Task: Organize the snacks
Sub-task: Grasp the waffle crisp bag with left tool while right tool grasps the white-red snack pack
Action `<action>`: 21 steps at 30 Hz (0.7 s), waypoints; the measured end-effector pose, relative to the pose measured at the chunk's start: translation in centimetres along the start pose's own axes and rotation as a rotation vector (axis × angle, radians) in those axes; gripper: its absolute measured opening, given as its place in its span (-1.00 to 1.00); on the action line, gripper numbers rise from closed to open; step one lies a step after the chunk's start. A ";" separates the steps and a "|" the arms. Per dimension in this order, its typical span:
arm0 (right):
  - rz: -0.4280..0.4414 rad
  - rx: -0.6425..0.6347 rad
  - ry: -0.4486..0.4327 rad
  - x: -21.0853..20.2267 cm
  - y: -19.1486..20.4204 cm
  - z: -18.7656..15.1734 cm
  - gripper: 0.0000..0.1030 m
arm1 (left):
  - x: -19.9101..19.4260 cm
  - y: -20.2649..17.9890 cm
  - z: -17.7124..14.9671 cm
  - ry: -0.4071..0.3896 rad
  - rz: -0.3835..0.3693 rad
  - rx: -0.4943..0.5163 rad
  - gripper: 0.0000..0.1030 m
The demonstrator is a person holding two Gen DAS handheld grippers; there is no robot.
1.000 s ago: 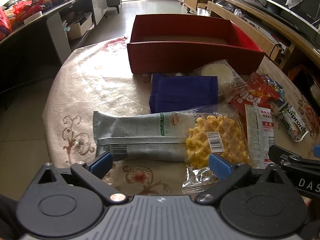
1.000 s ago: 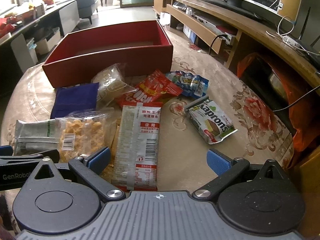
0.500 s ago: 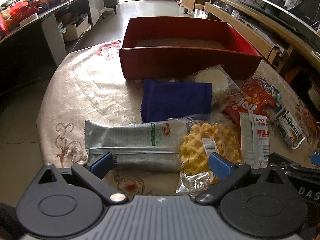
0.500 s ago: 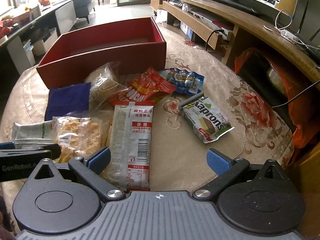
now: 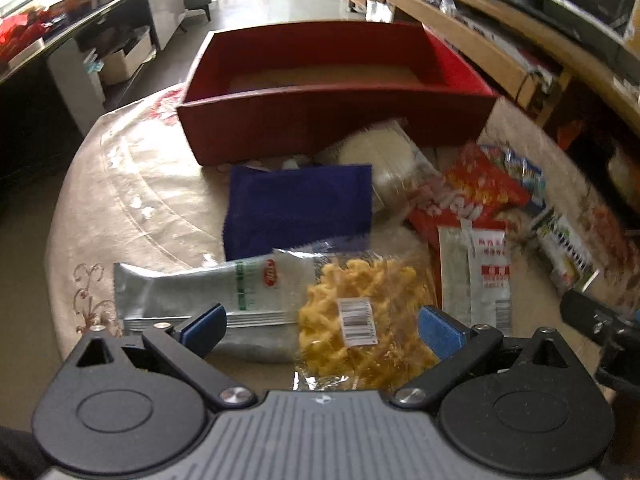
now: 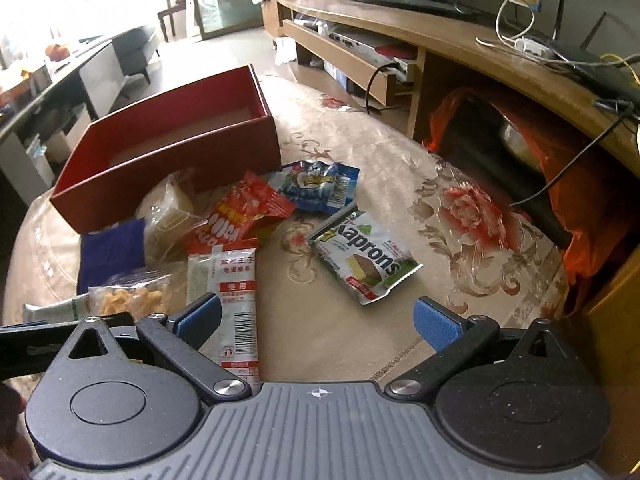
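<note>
1. Left wrist view: the left hand-held gripper (image 5: 320, 326) is wide open and holds nothing. It hangs low over a clear bag of yellow waffle snacks (image 5: 366, 322) and a long silver packet (image 5: 208, 294).
2. Right wrist view: the right hand-held gripper (image 6: 316, 320) is wide open too, with nothing in it. It is over the bench (image 6: 400, 184), between a long white packet (image 6: 236, 300) and a green "Kaprons" wafer pack (image 6: 366, 262).
3. The snacks all lie in a loose pile on the bench, just in front of the red box (image 5: 332, 120). As far as I can see, the box has nothing in it.
4. I think this is the very start: picking the first snack.
5. Next, the left one should go down a bit, close on the waffle bag, lift it and put it in the box. The bag is thin and crinkly, so it may slip.
</note>
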State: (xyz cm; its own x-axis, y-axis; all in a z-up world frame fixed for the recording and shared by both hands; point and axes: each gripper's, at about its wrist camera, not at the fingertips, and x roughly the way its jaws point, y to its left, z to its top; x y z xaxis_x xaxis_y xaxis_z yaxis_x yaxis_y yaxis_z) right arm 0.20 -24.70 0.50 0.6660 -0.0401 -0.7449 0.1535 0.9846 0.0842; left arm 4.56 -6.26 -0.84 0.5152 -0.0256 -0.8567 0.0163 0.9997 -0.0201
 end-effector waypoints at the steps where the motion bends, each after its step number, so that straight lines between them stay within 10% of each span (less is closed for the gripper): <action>1: 0.000 0.000 0.004 0.1 -0.1 0.0 1.00 | 0.5 -0.2 -0.1 0.014 0.002 0.001 1.00; 21: -0.008 -0.143 0.095 2.5 2.9 -1.2 1.00 | -0.5 5.5 -2.4 0.073 -0.096 -0.106 0.83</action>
State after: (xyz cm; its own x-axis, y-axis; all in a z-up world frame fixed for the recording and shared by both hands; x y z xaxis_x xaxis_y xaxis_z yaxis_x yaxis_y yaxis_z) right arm 1.43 -21.70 -1.86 0.5921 -0.0389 -0.8049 0.0487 0.9987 -0.0124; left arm 2.27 -0.72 -1.75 0.4518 -0.1243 -0.8834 -0.0303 0.9875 -0.1545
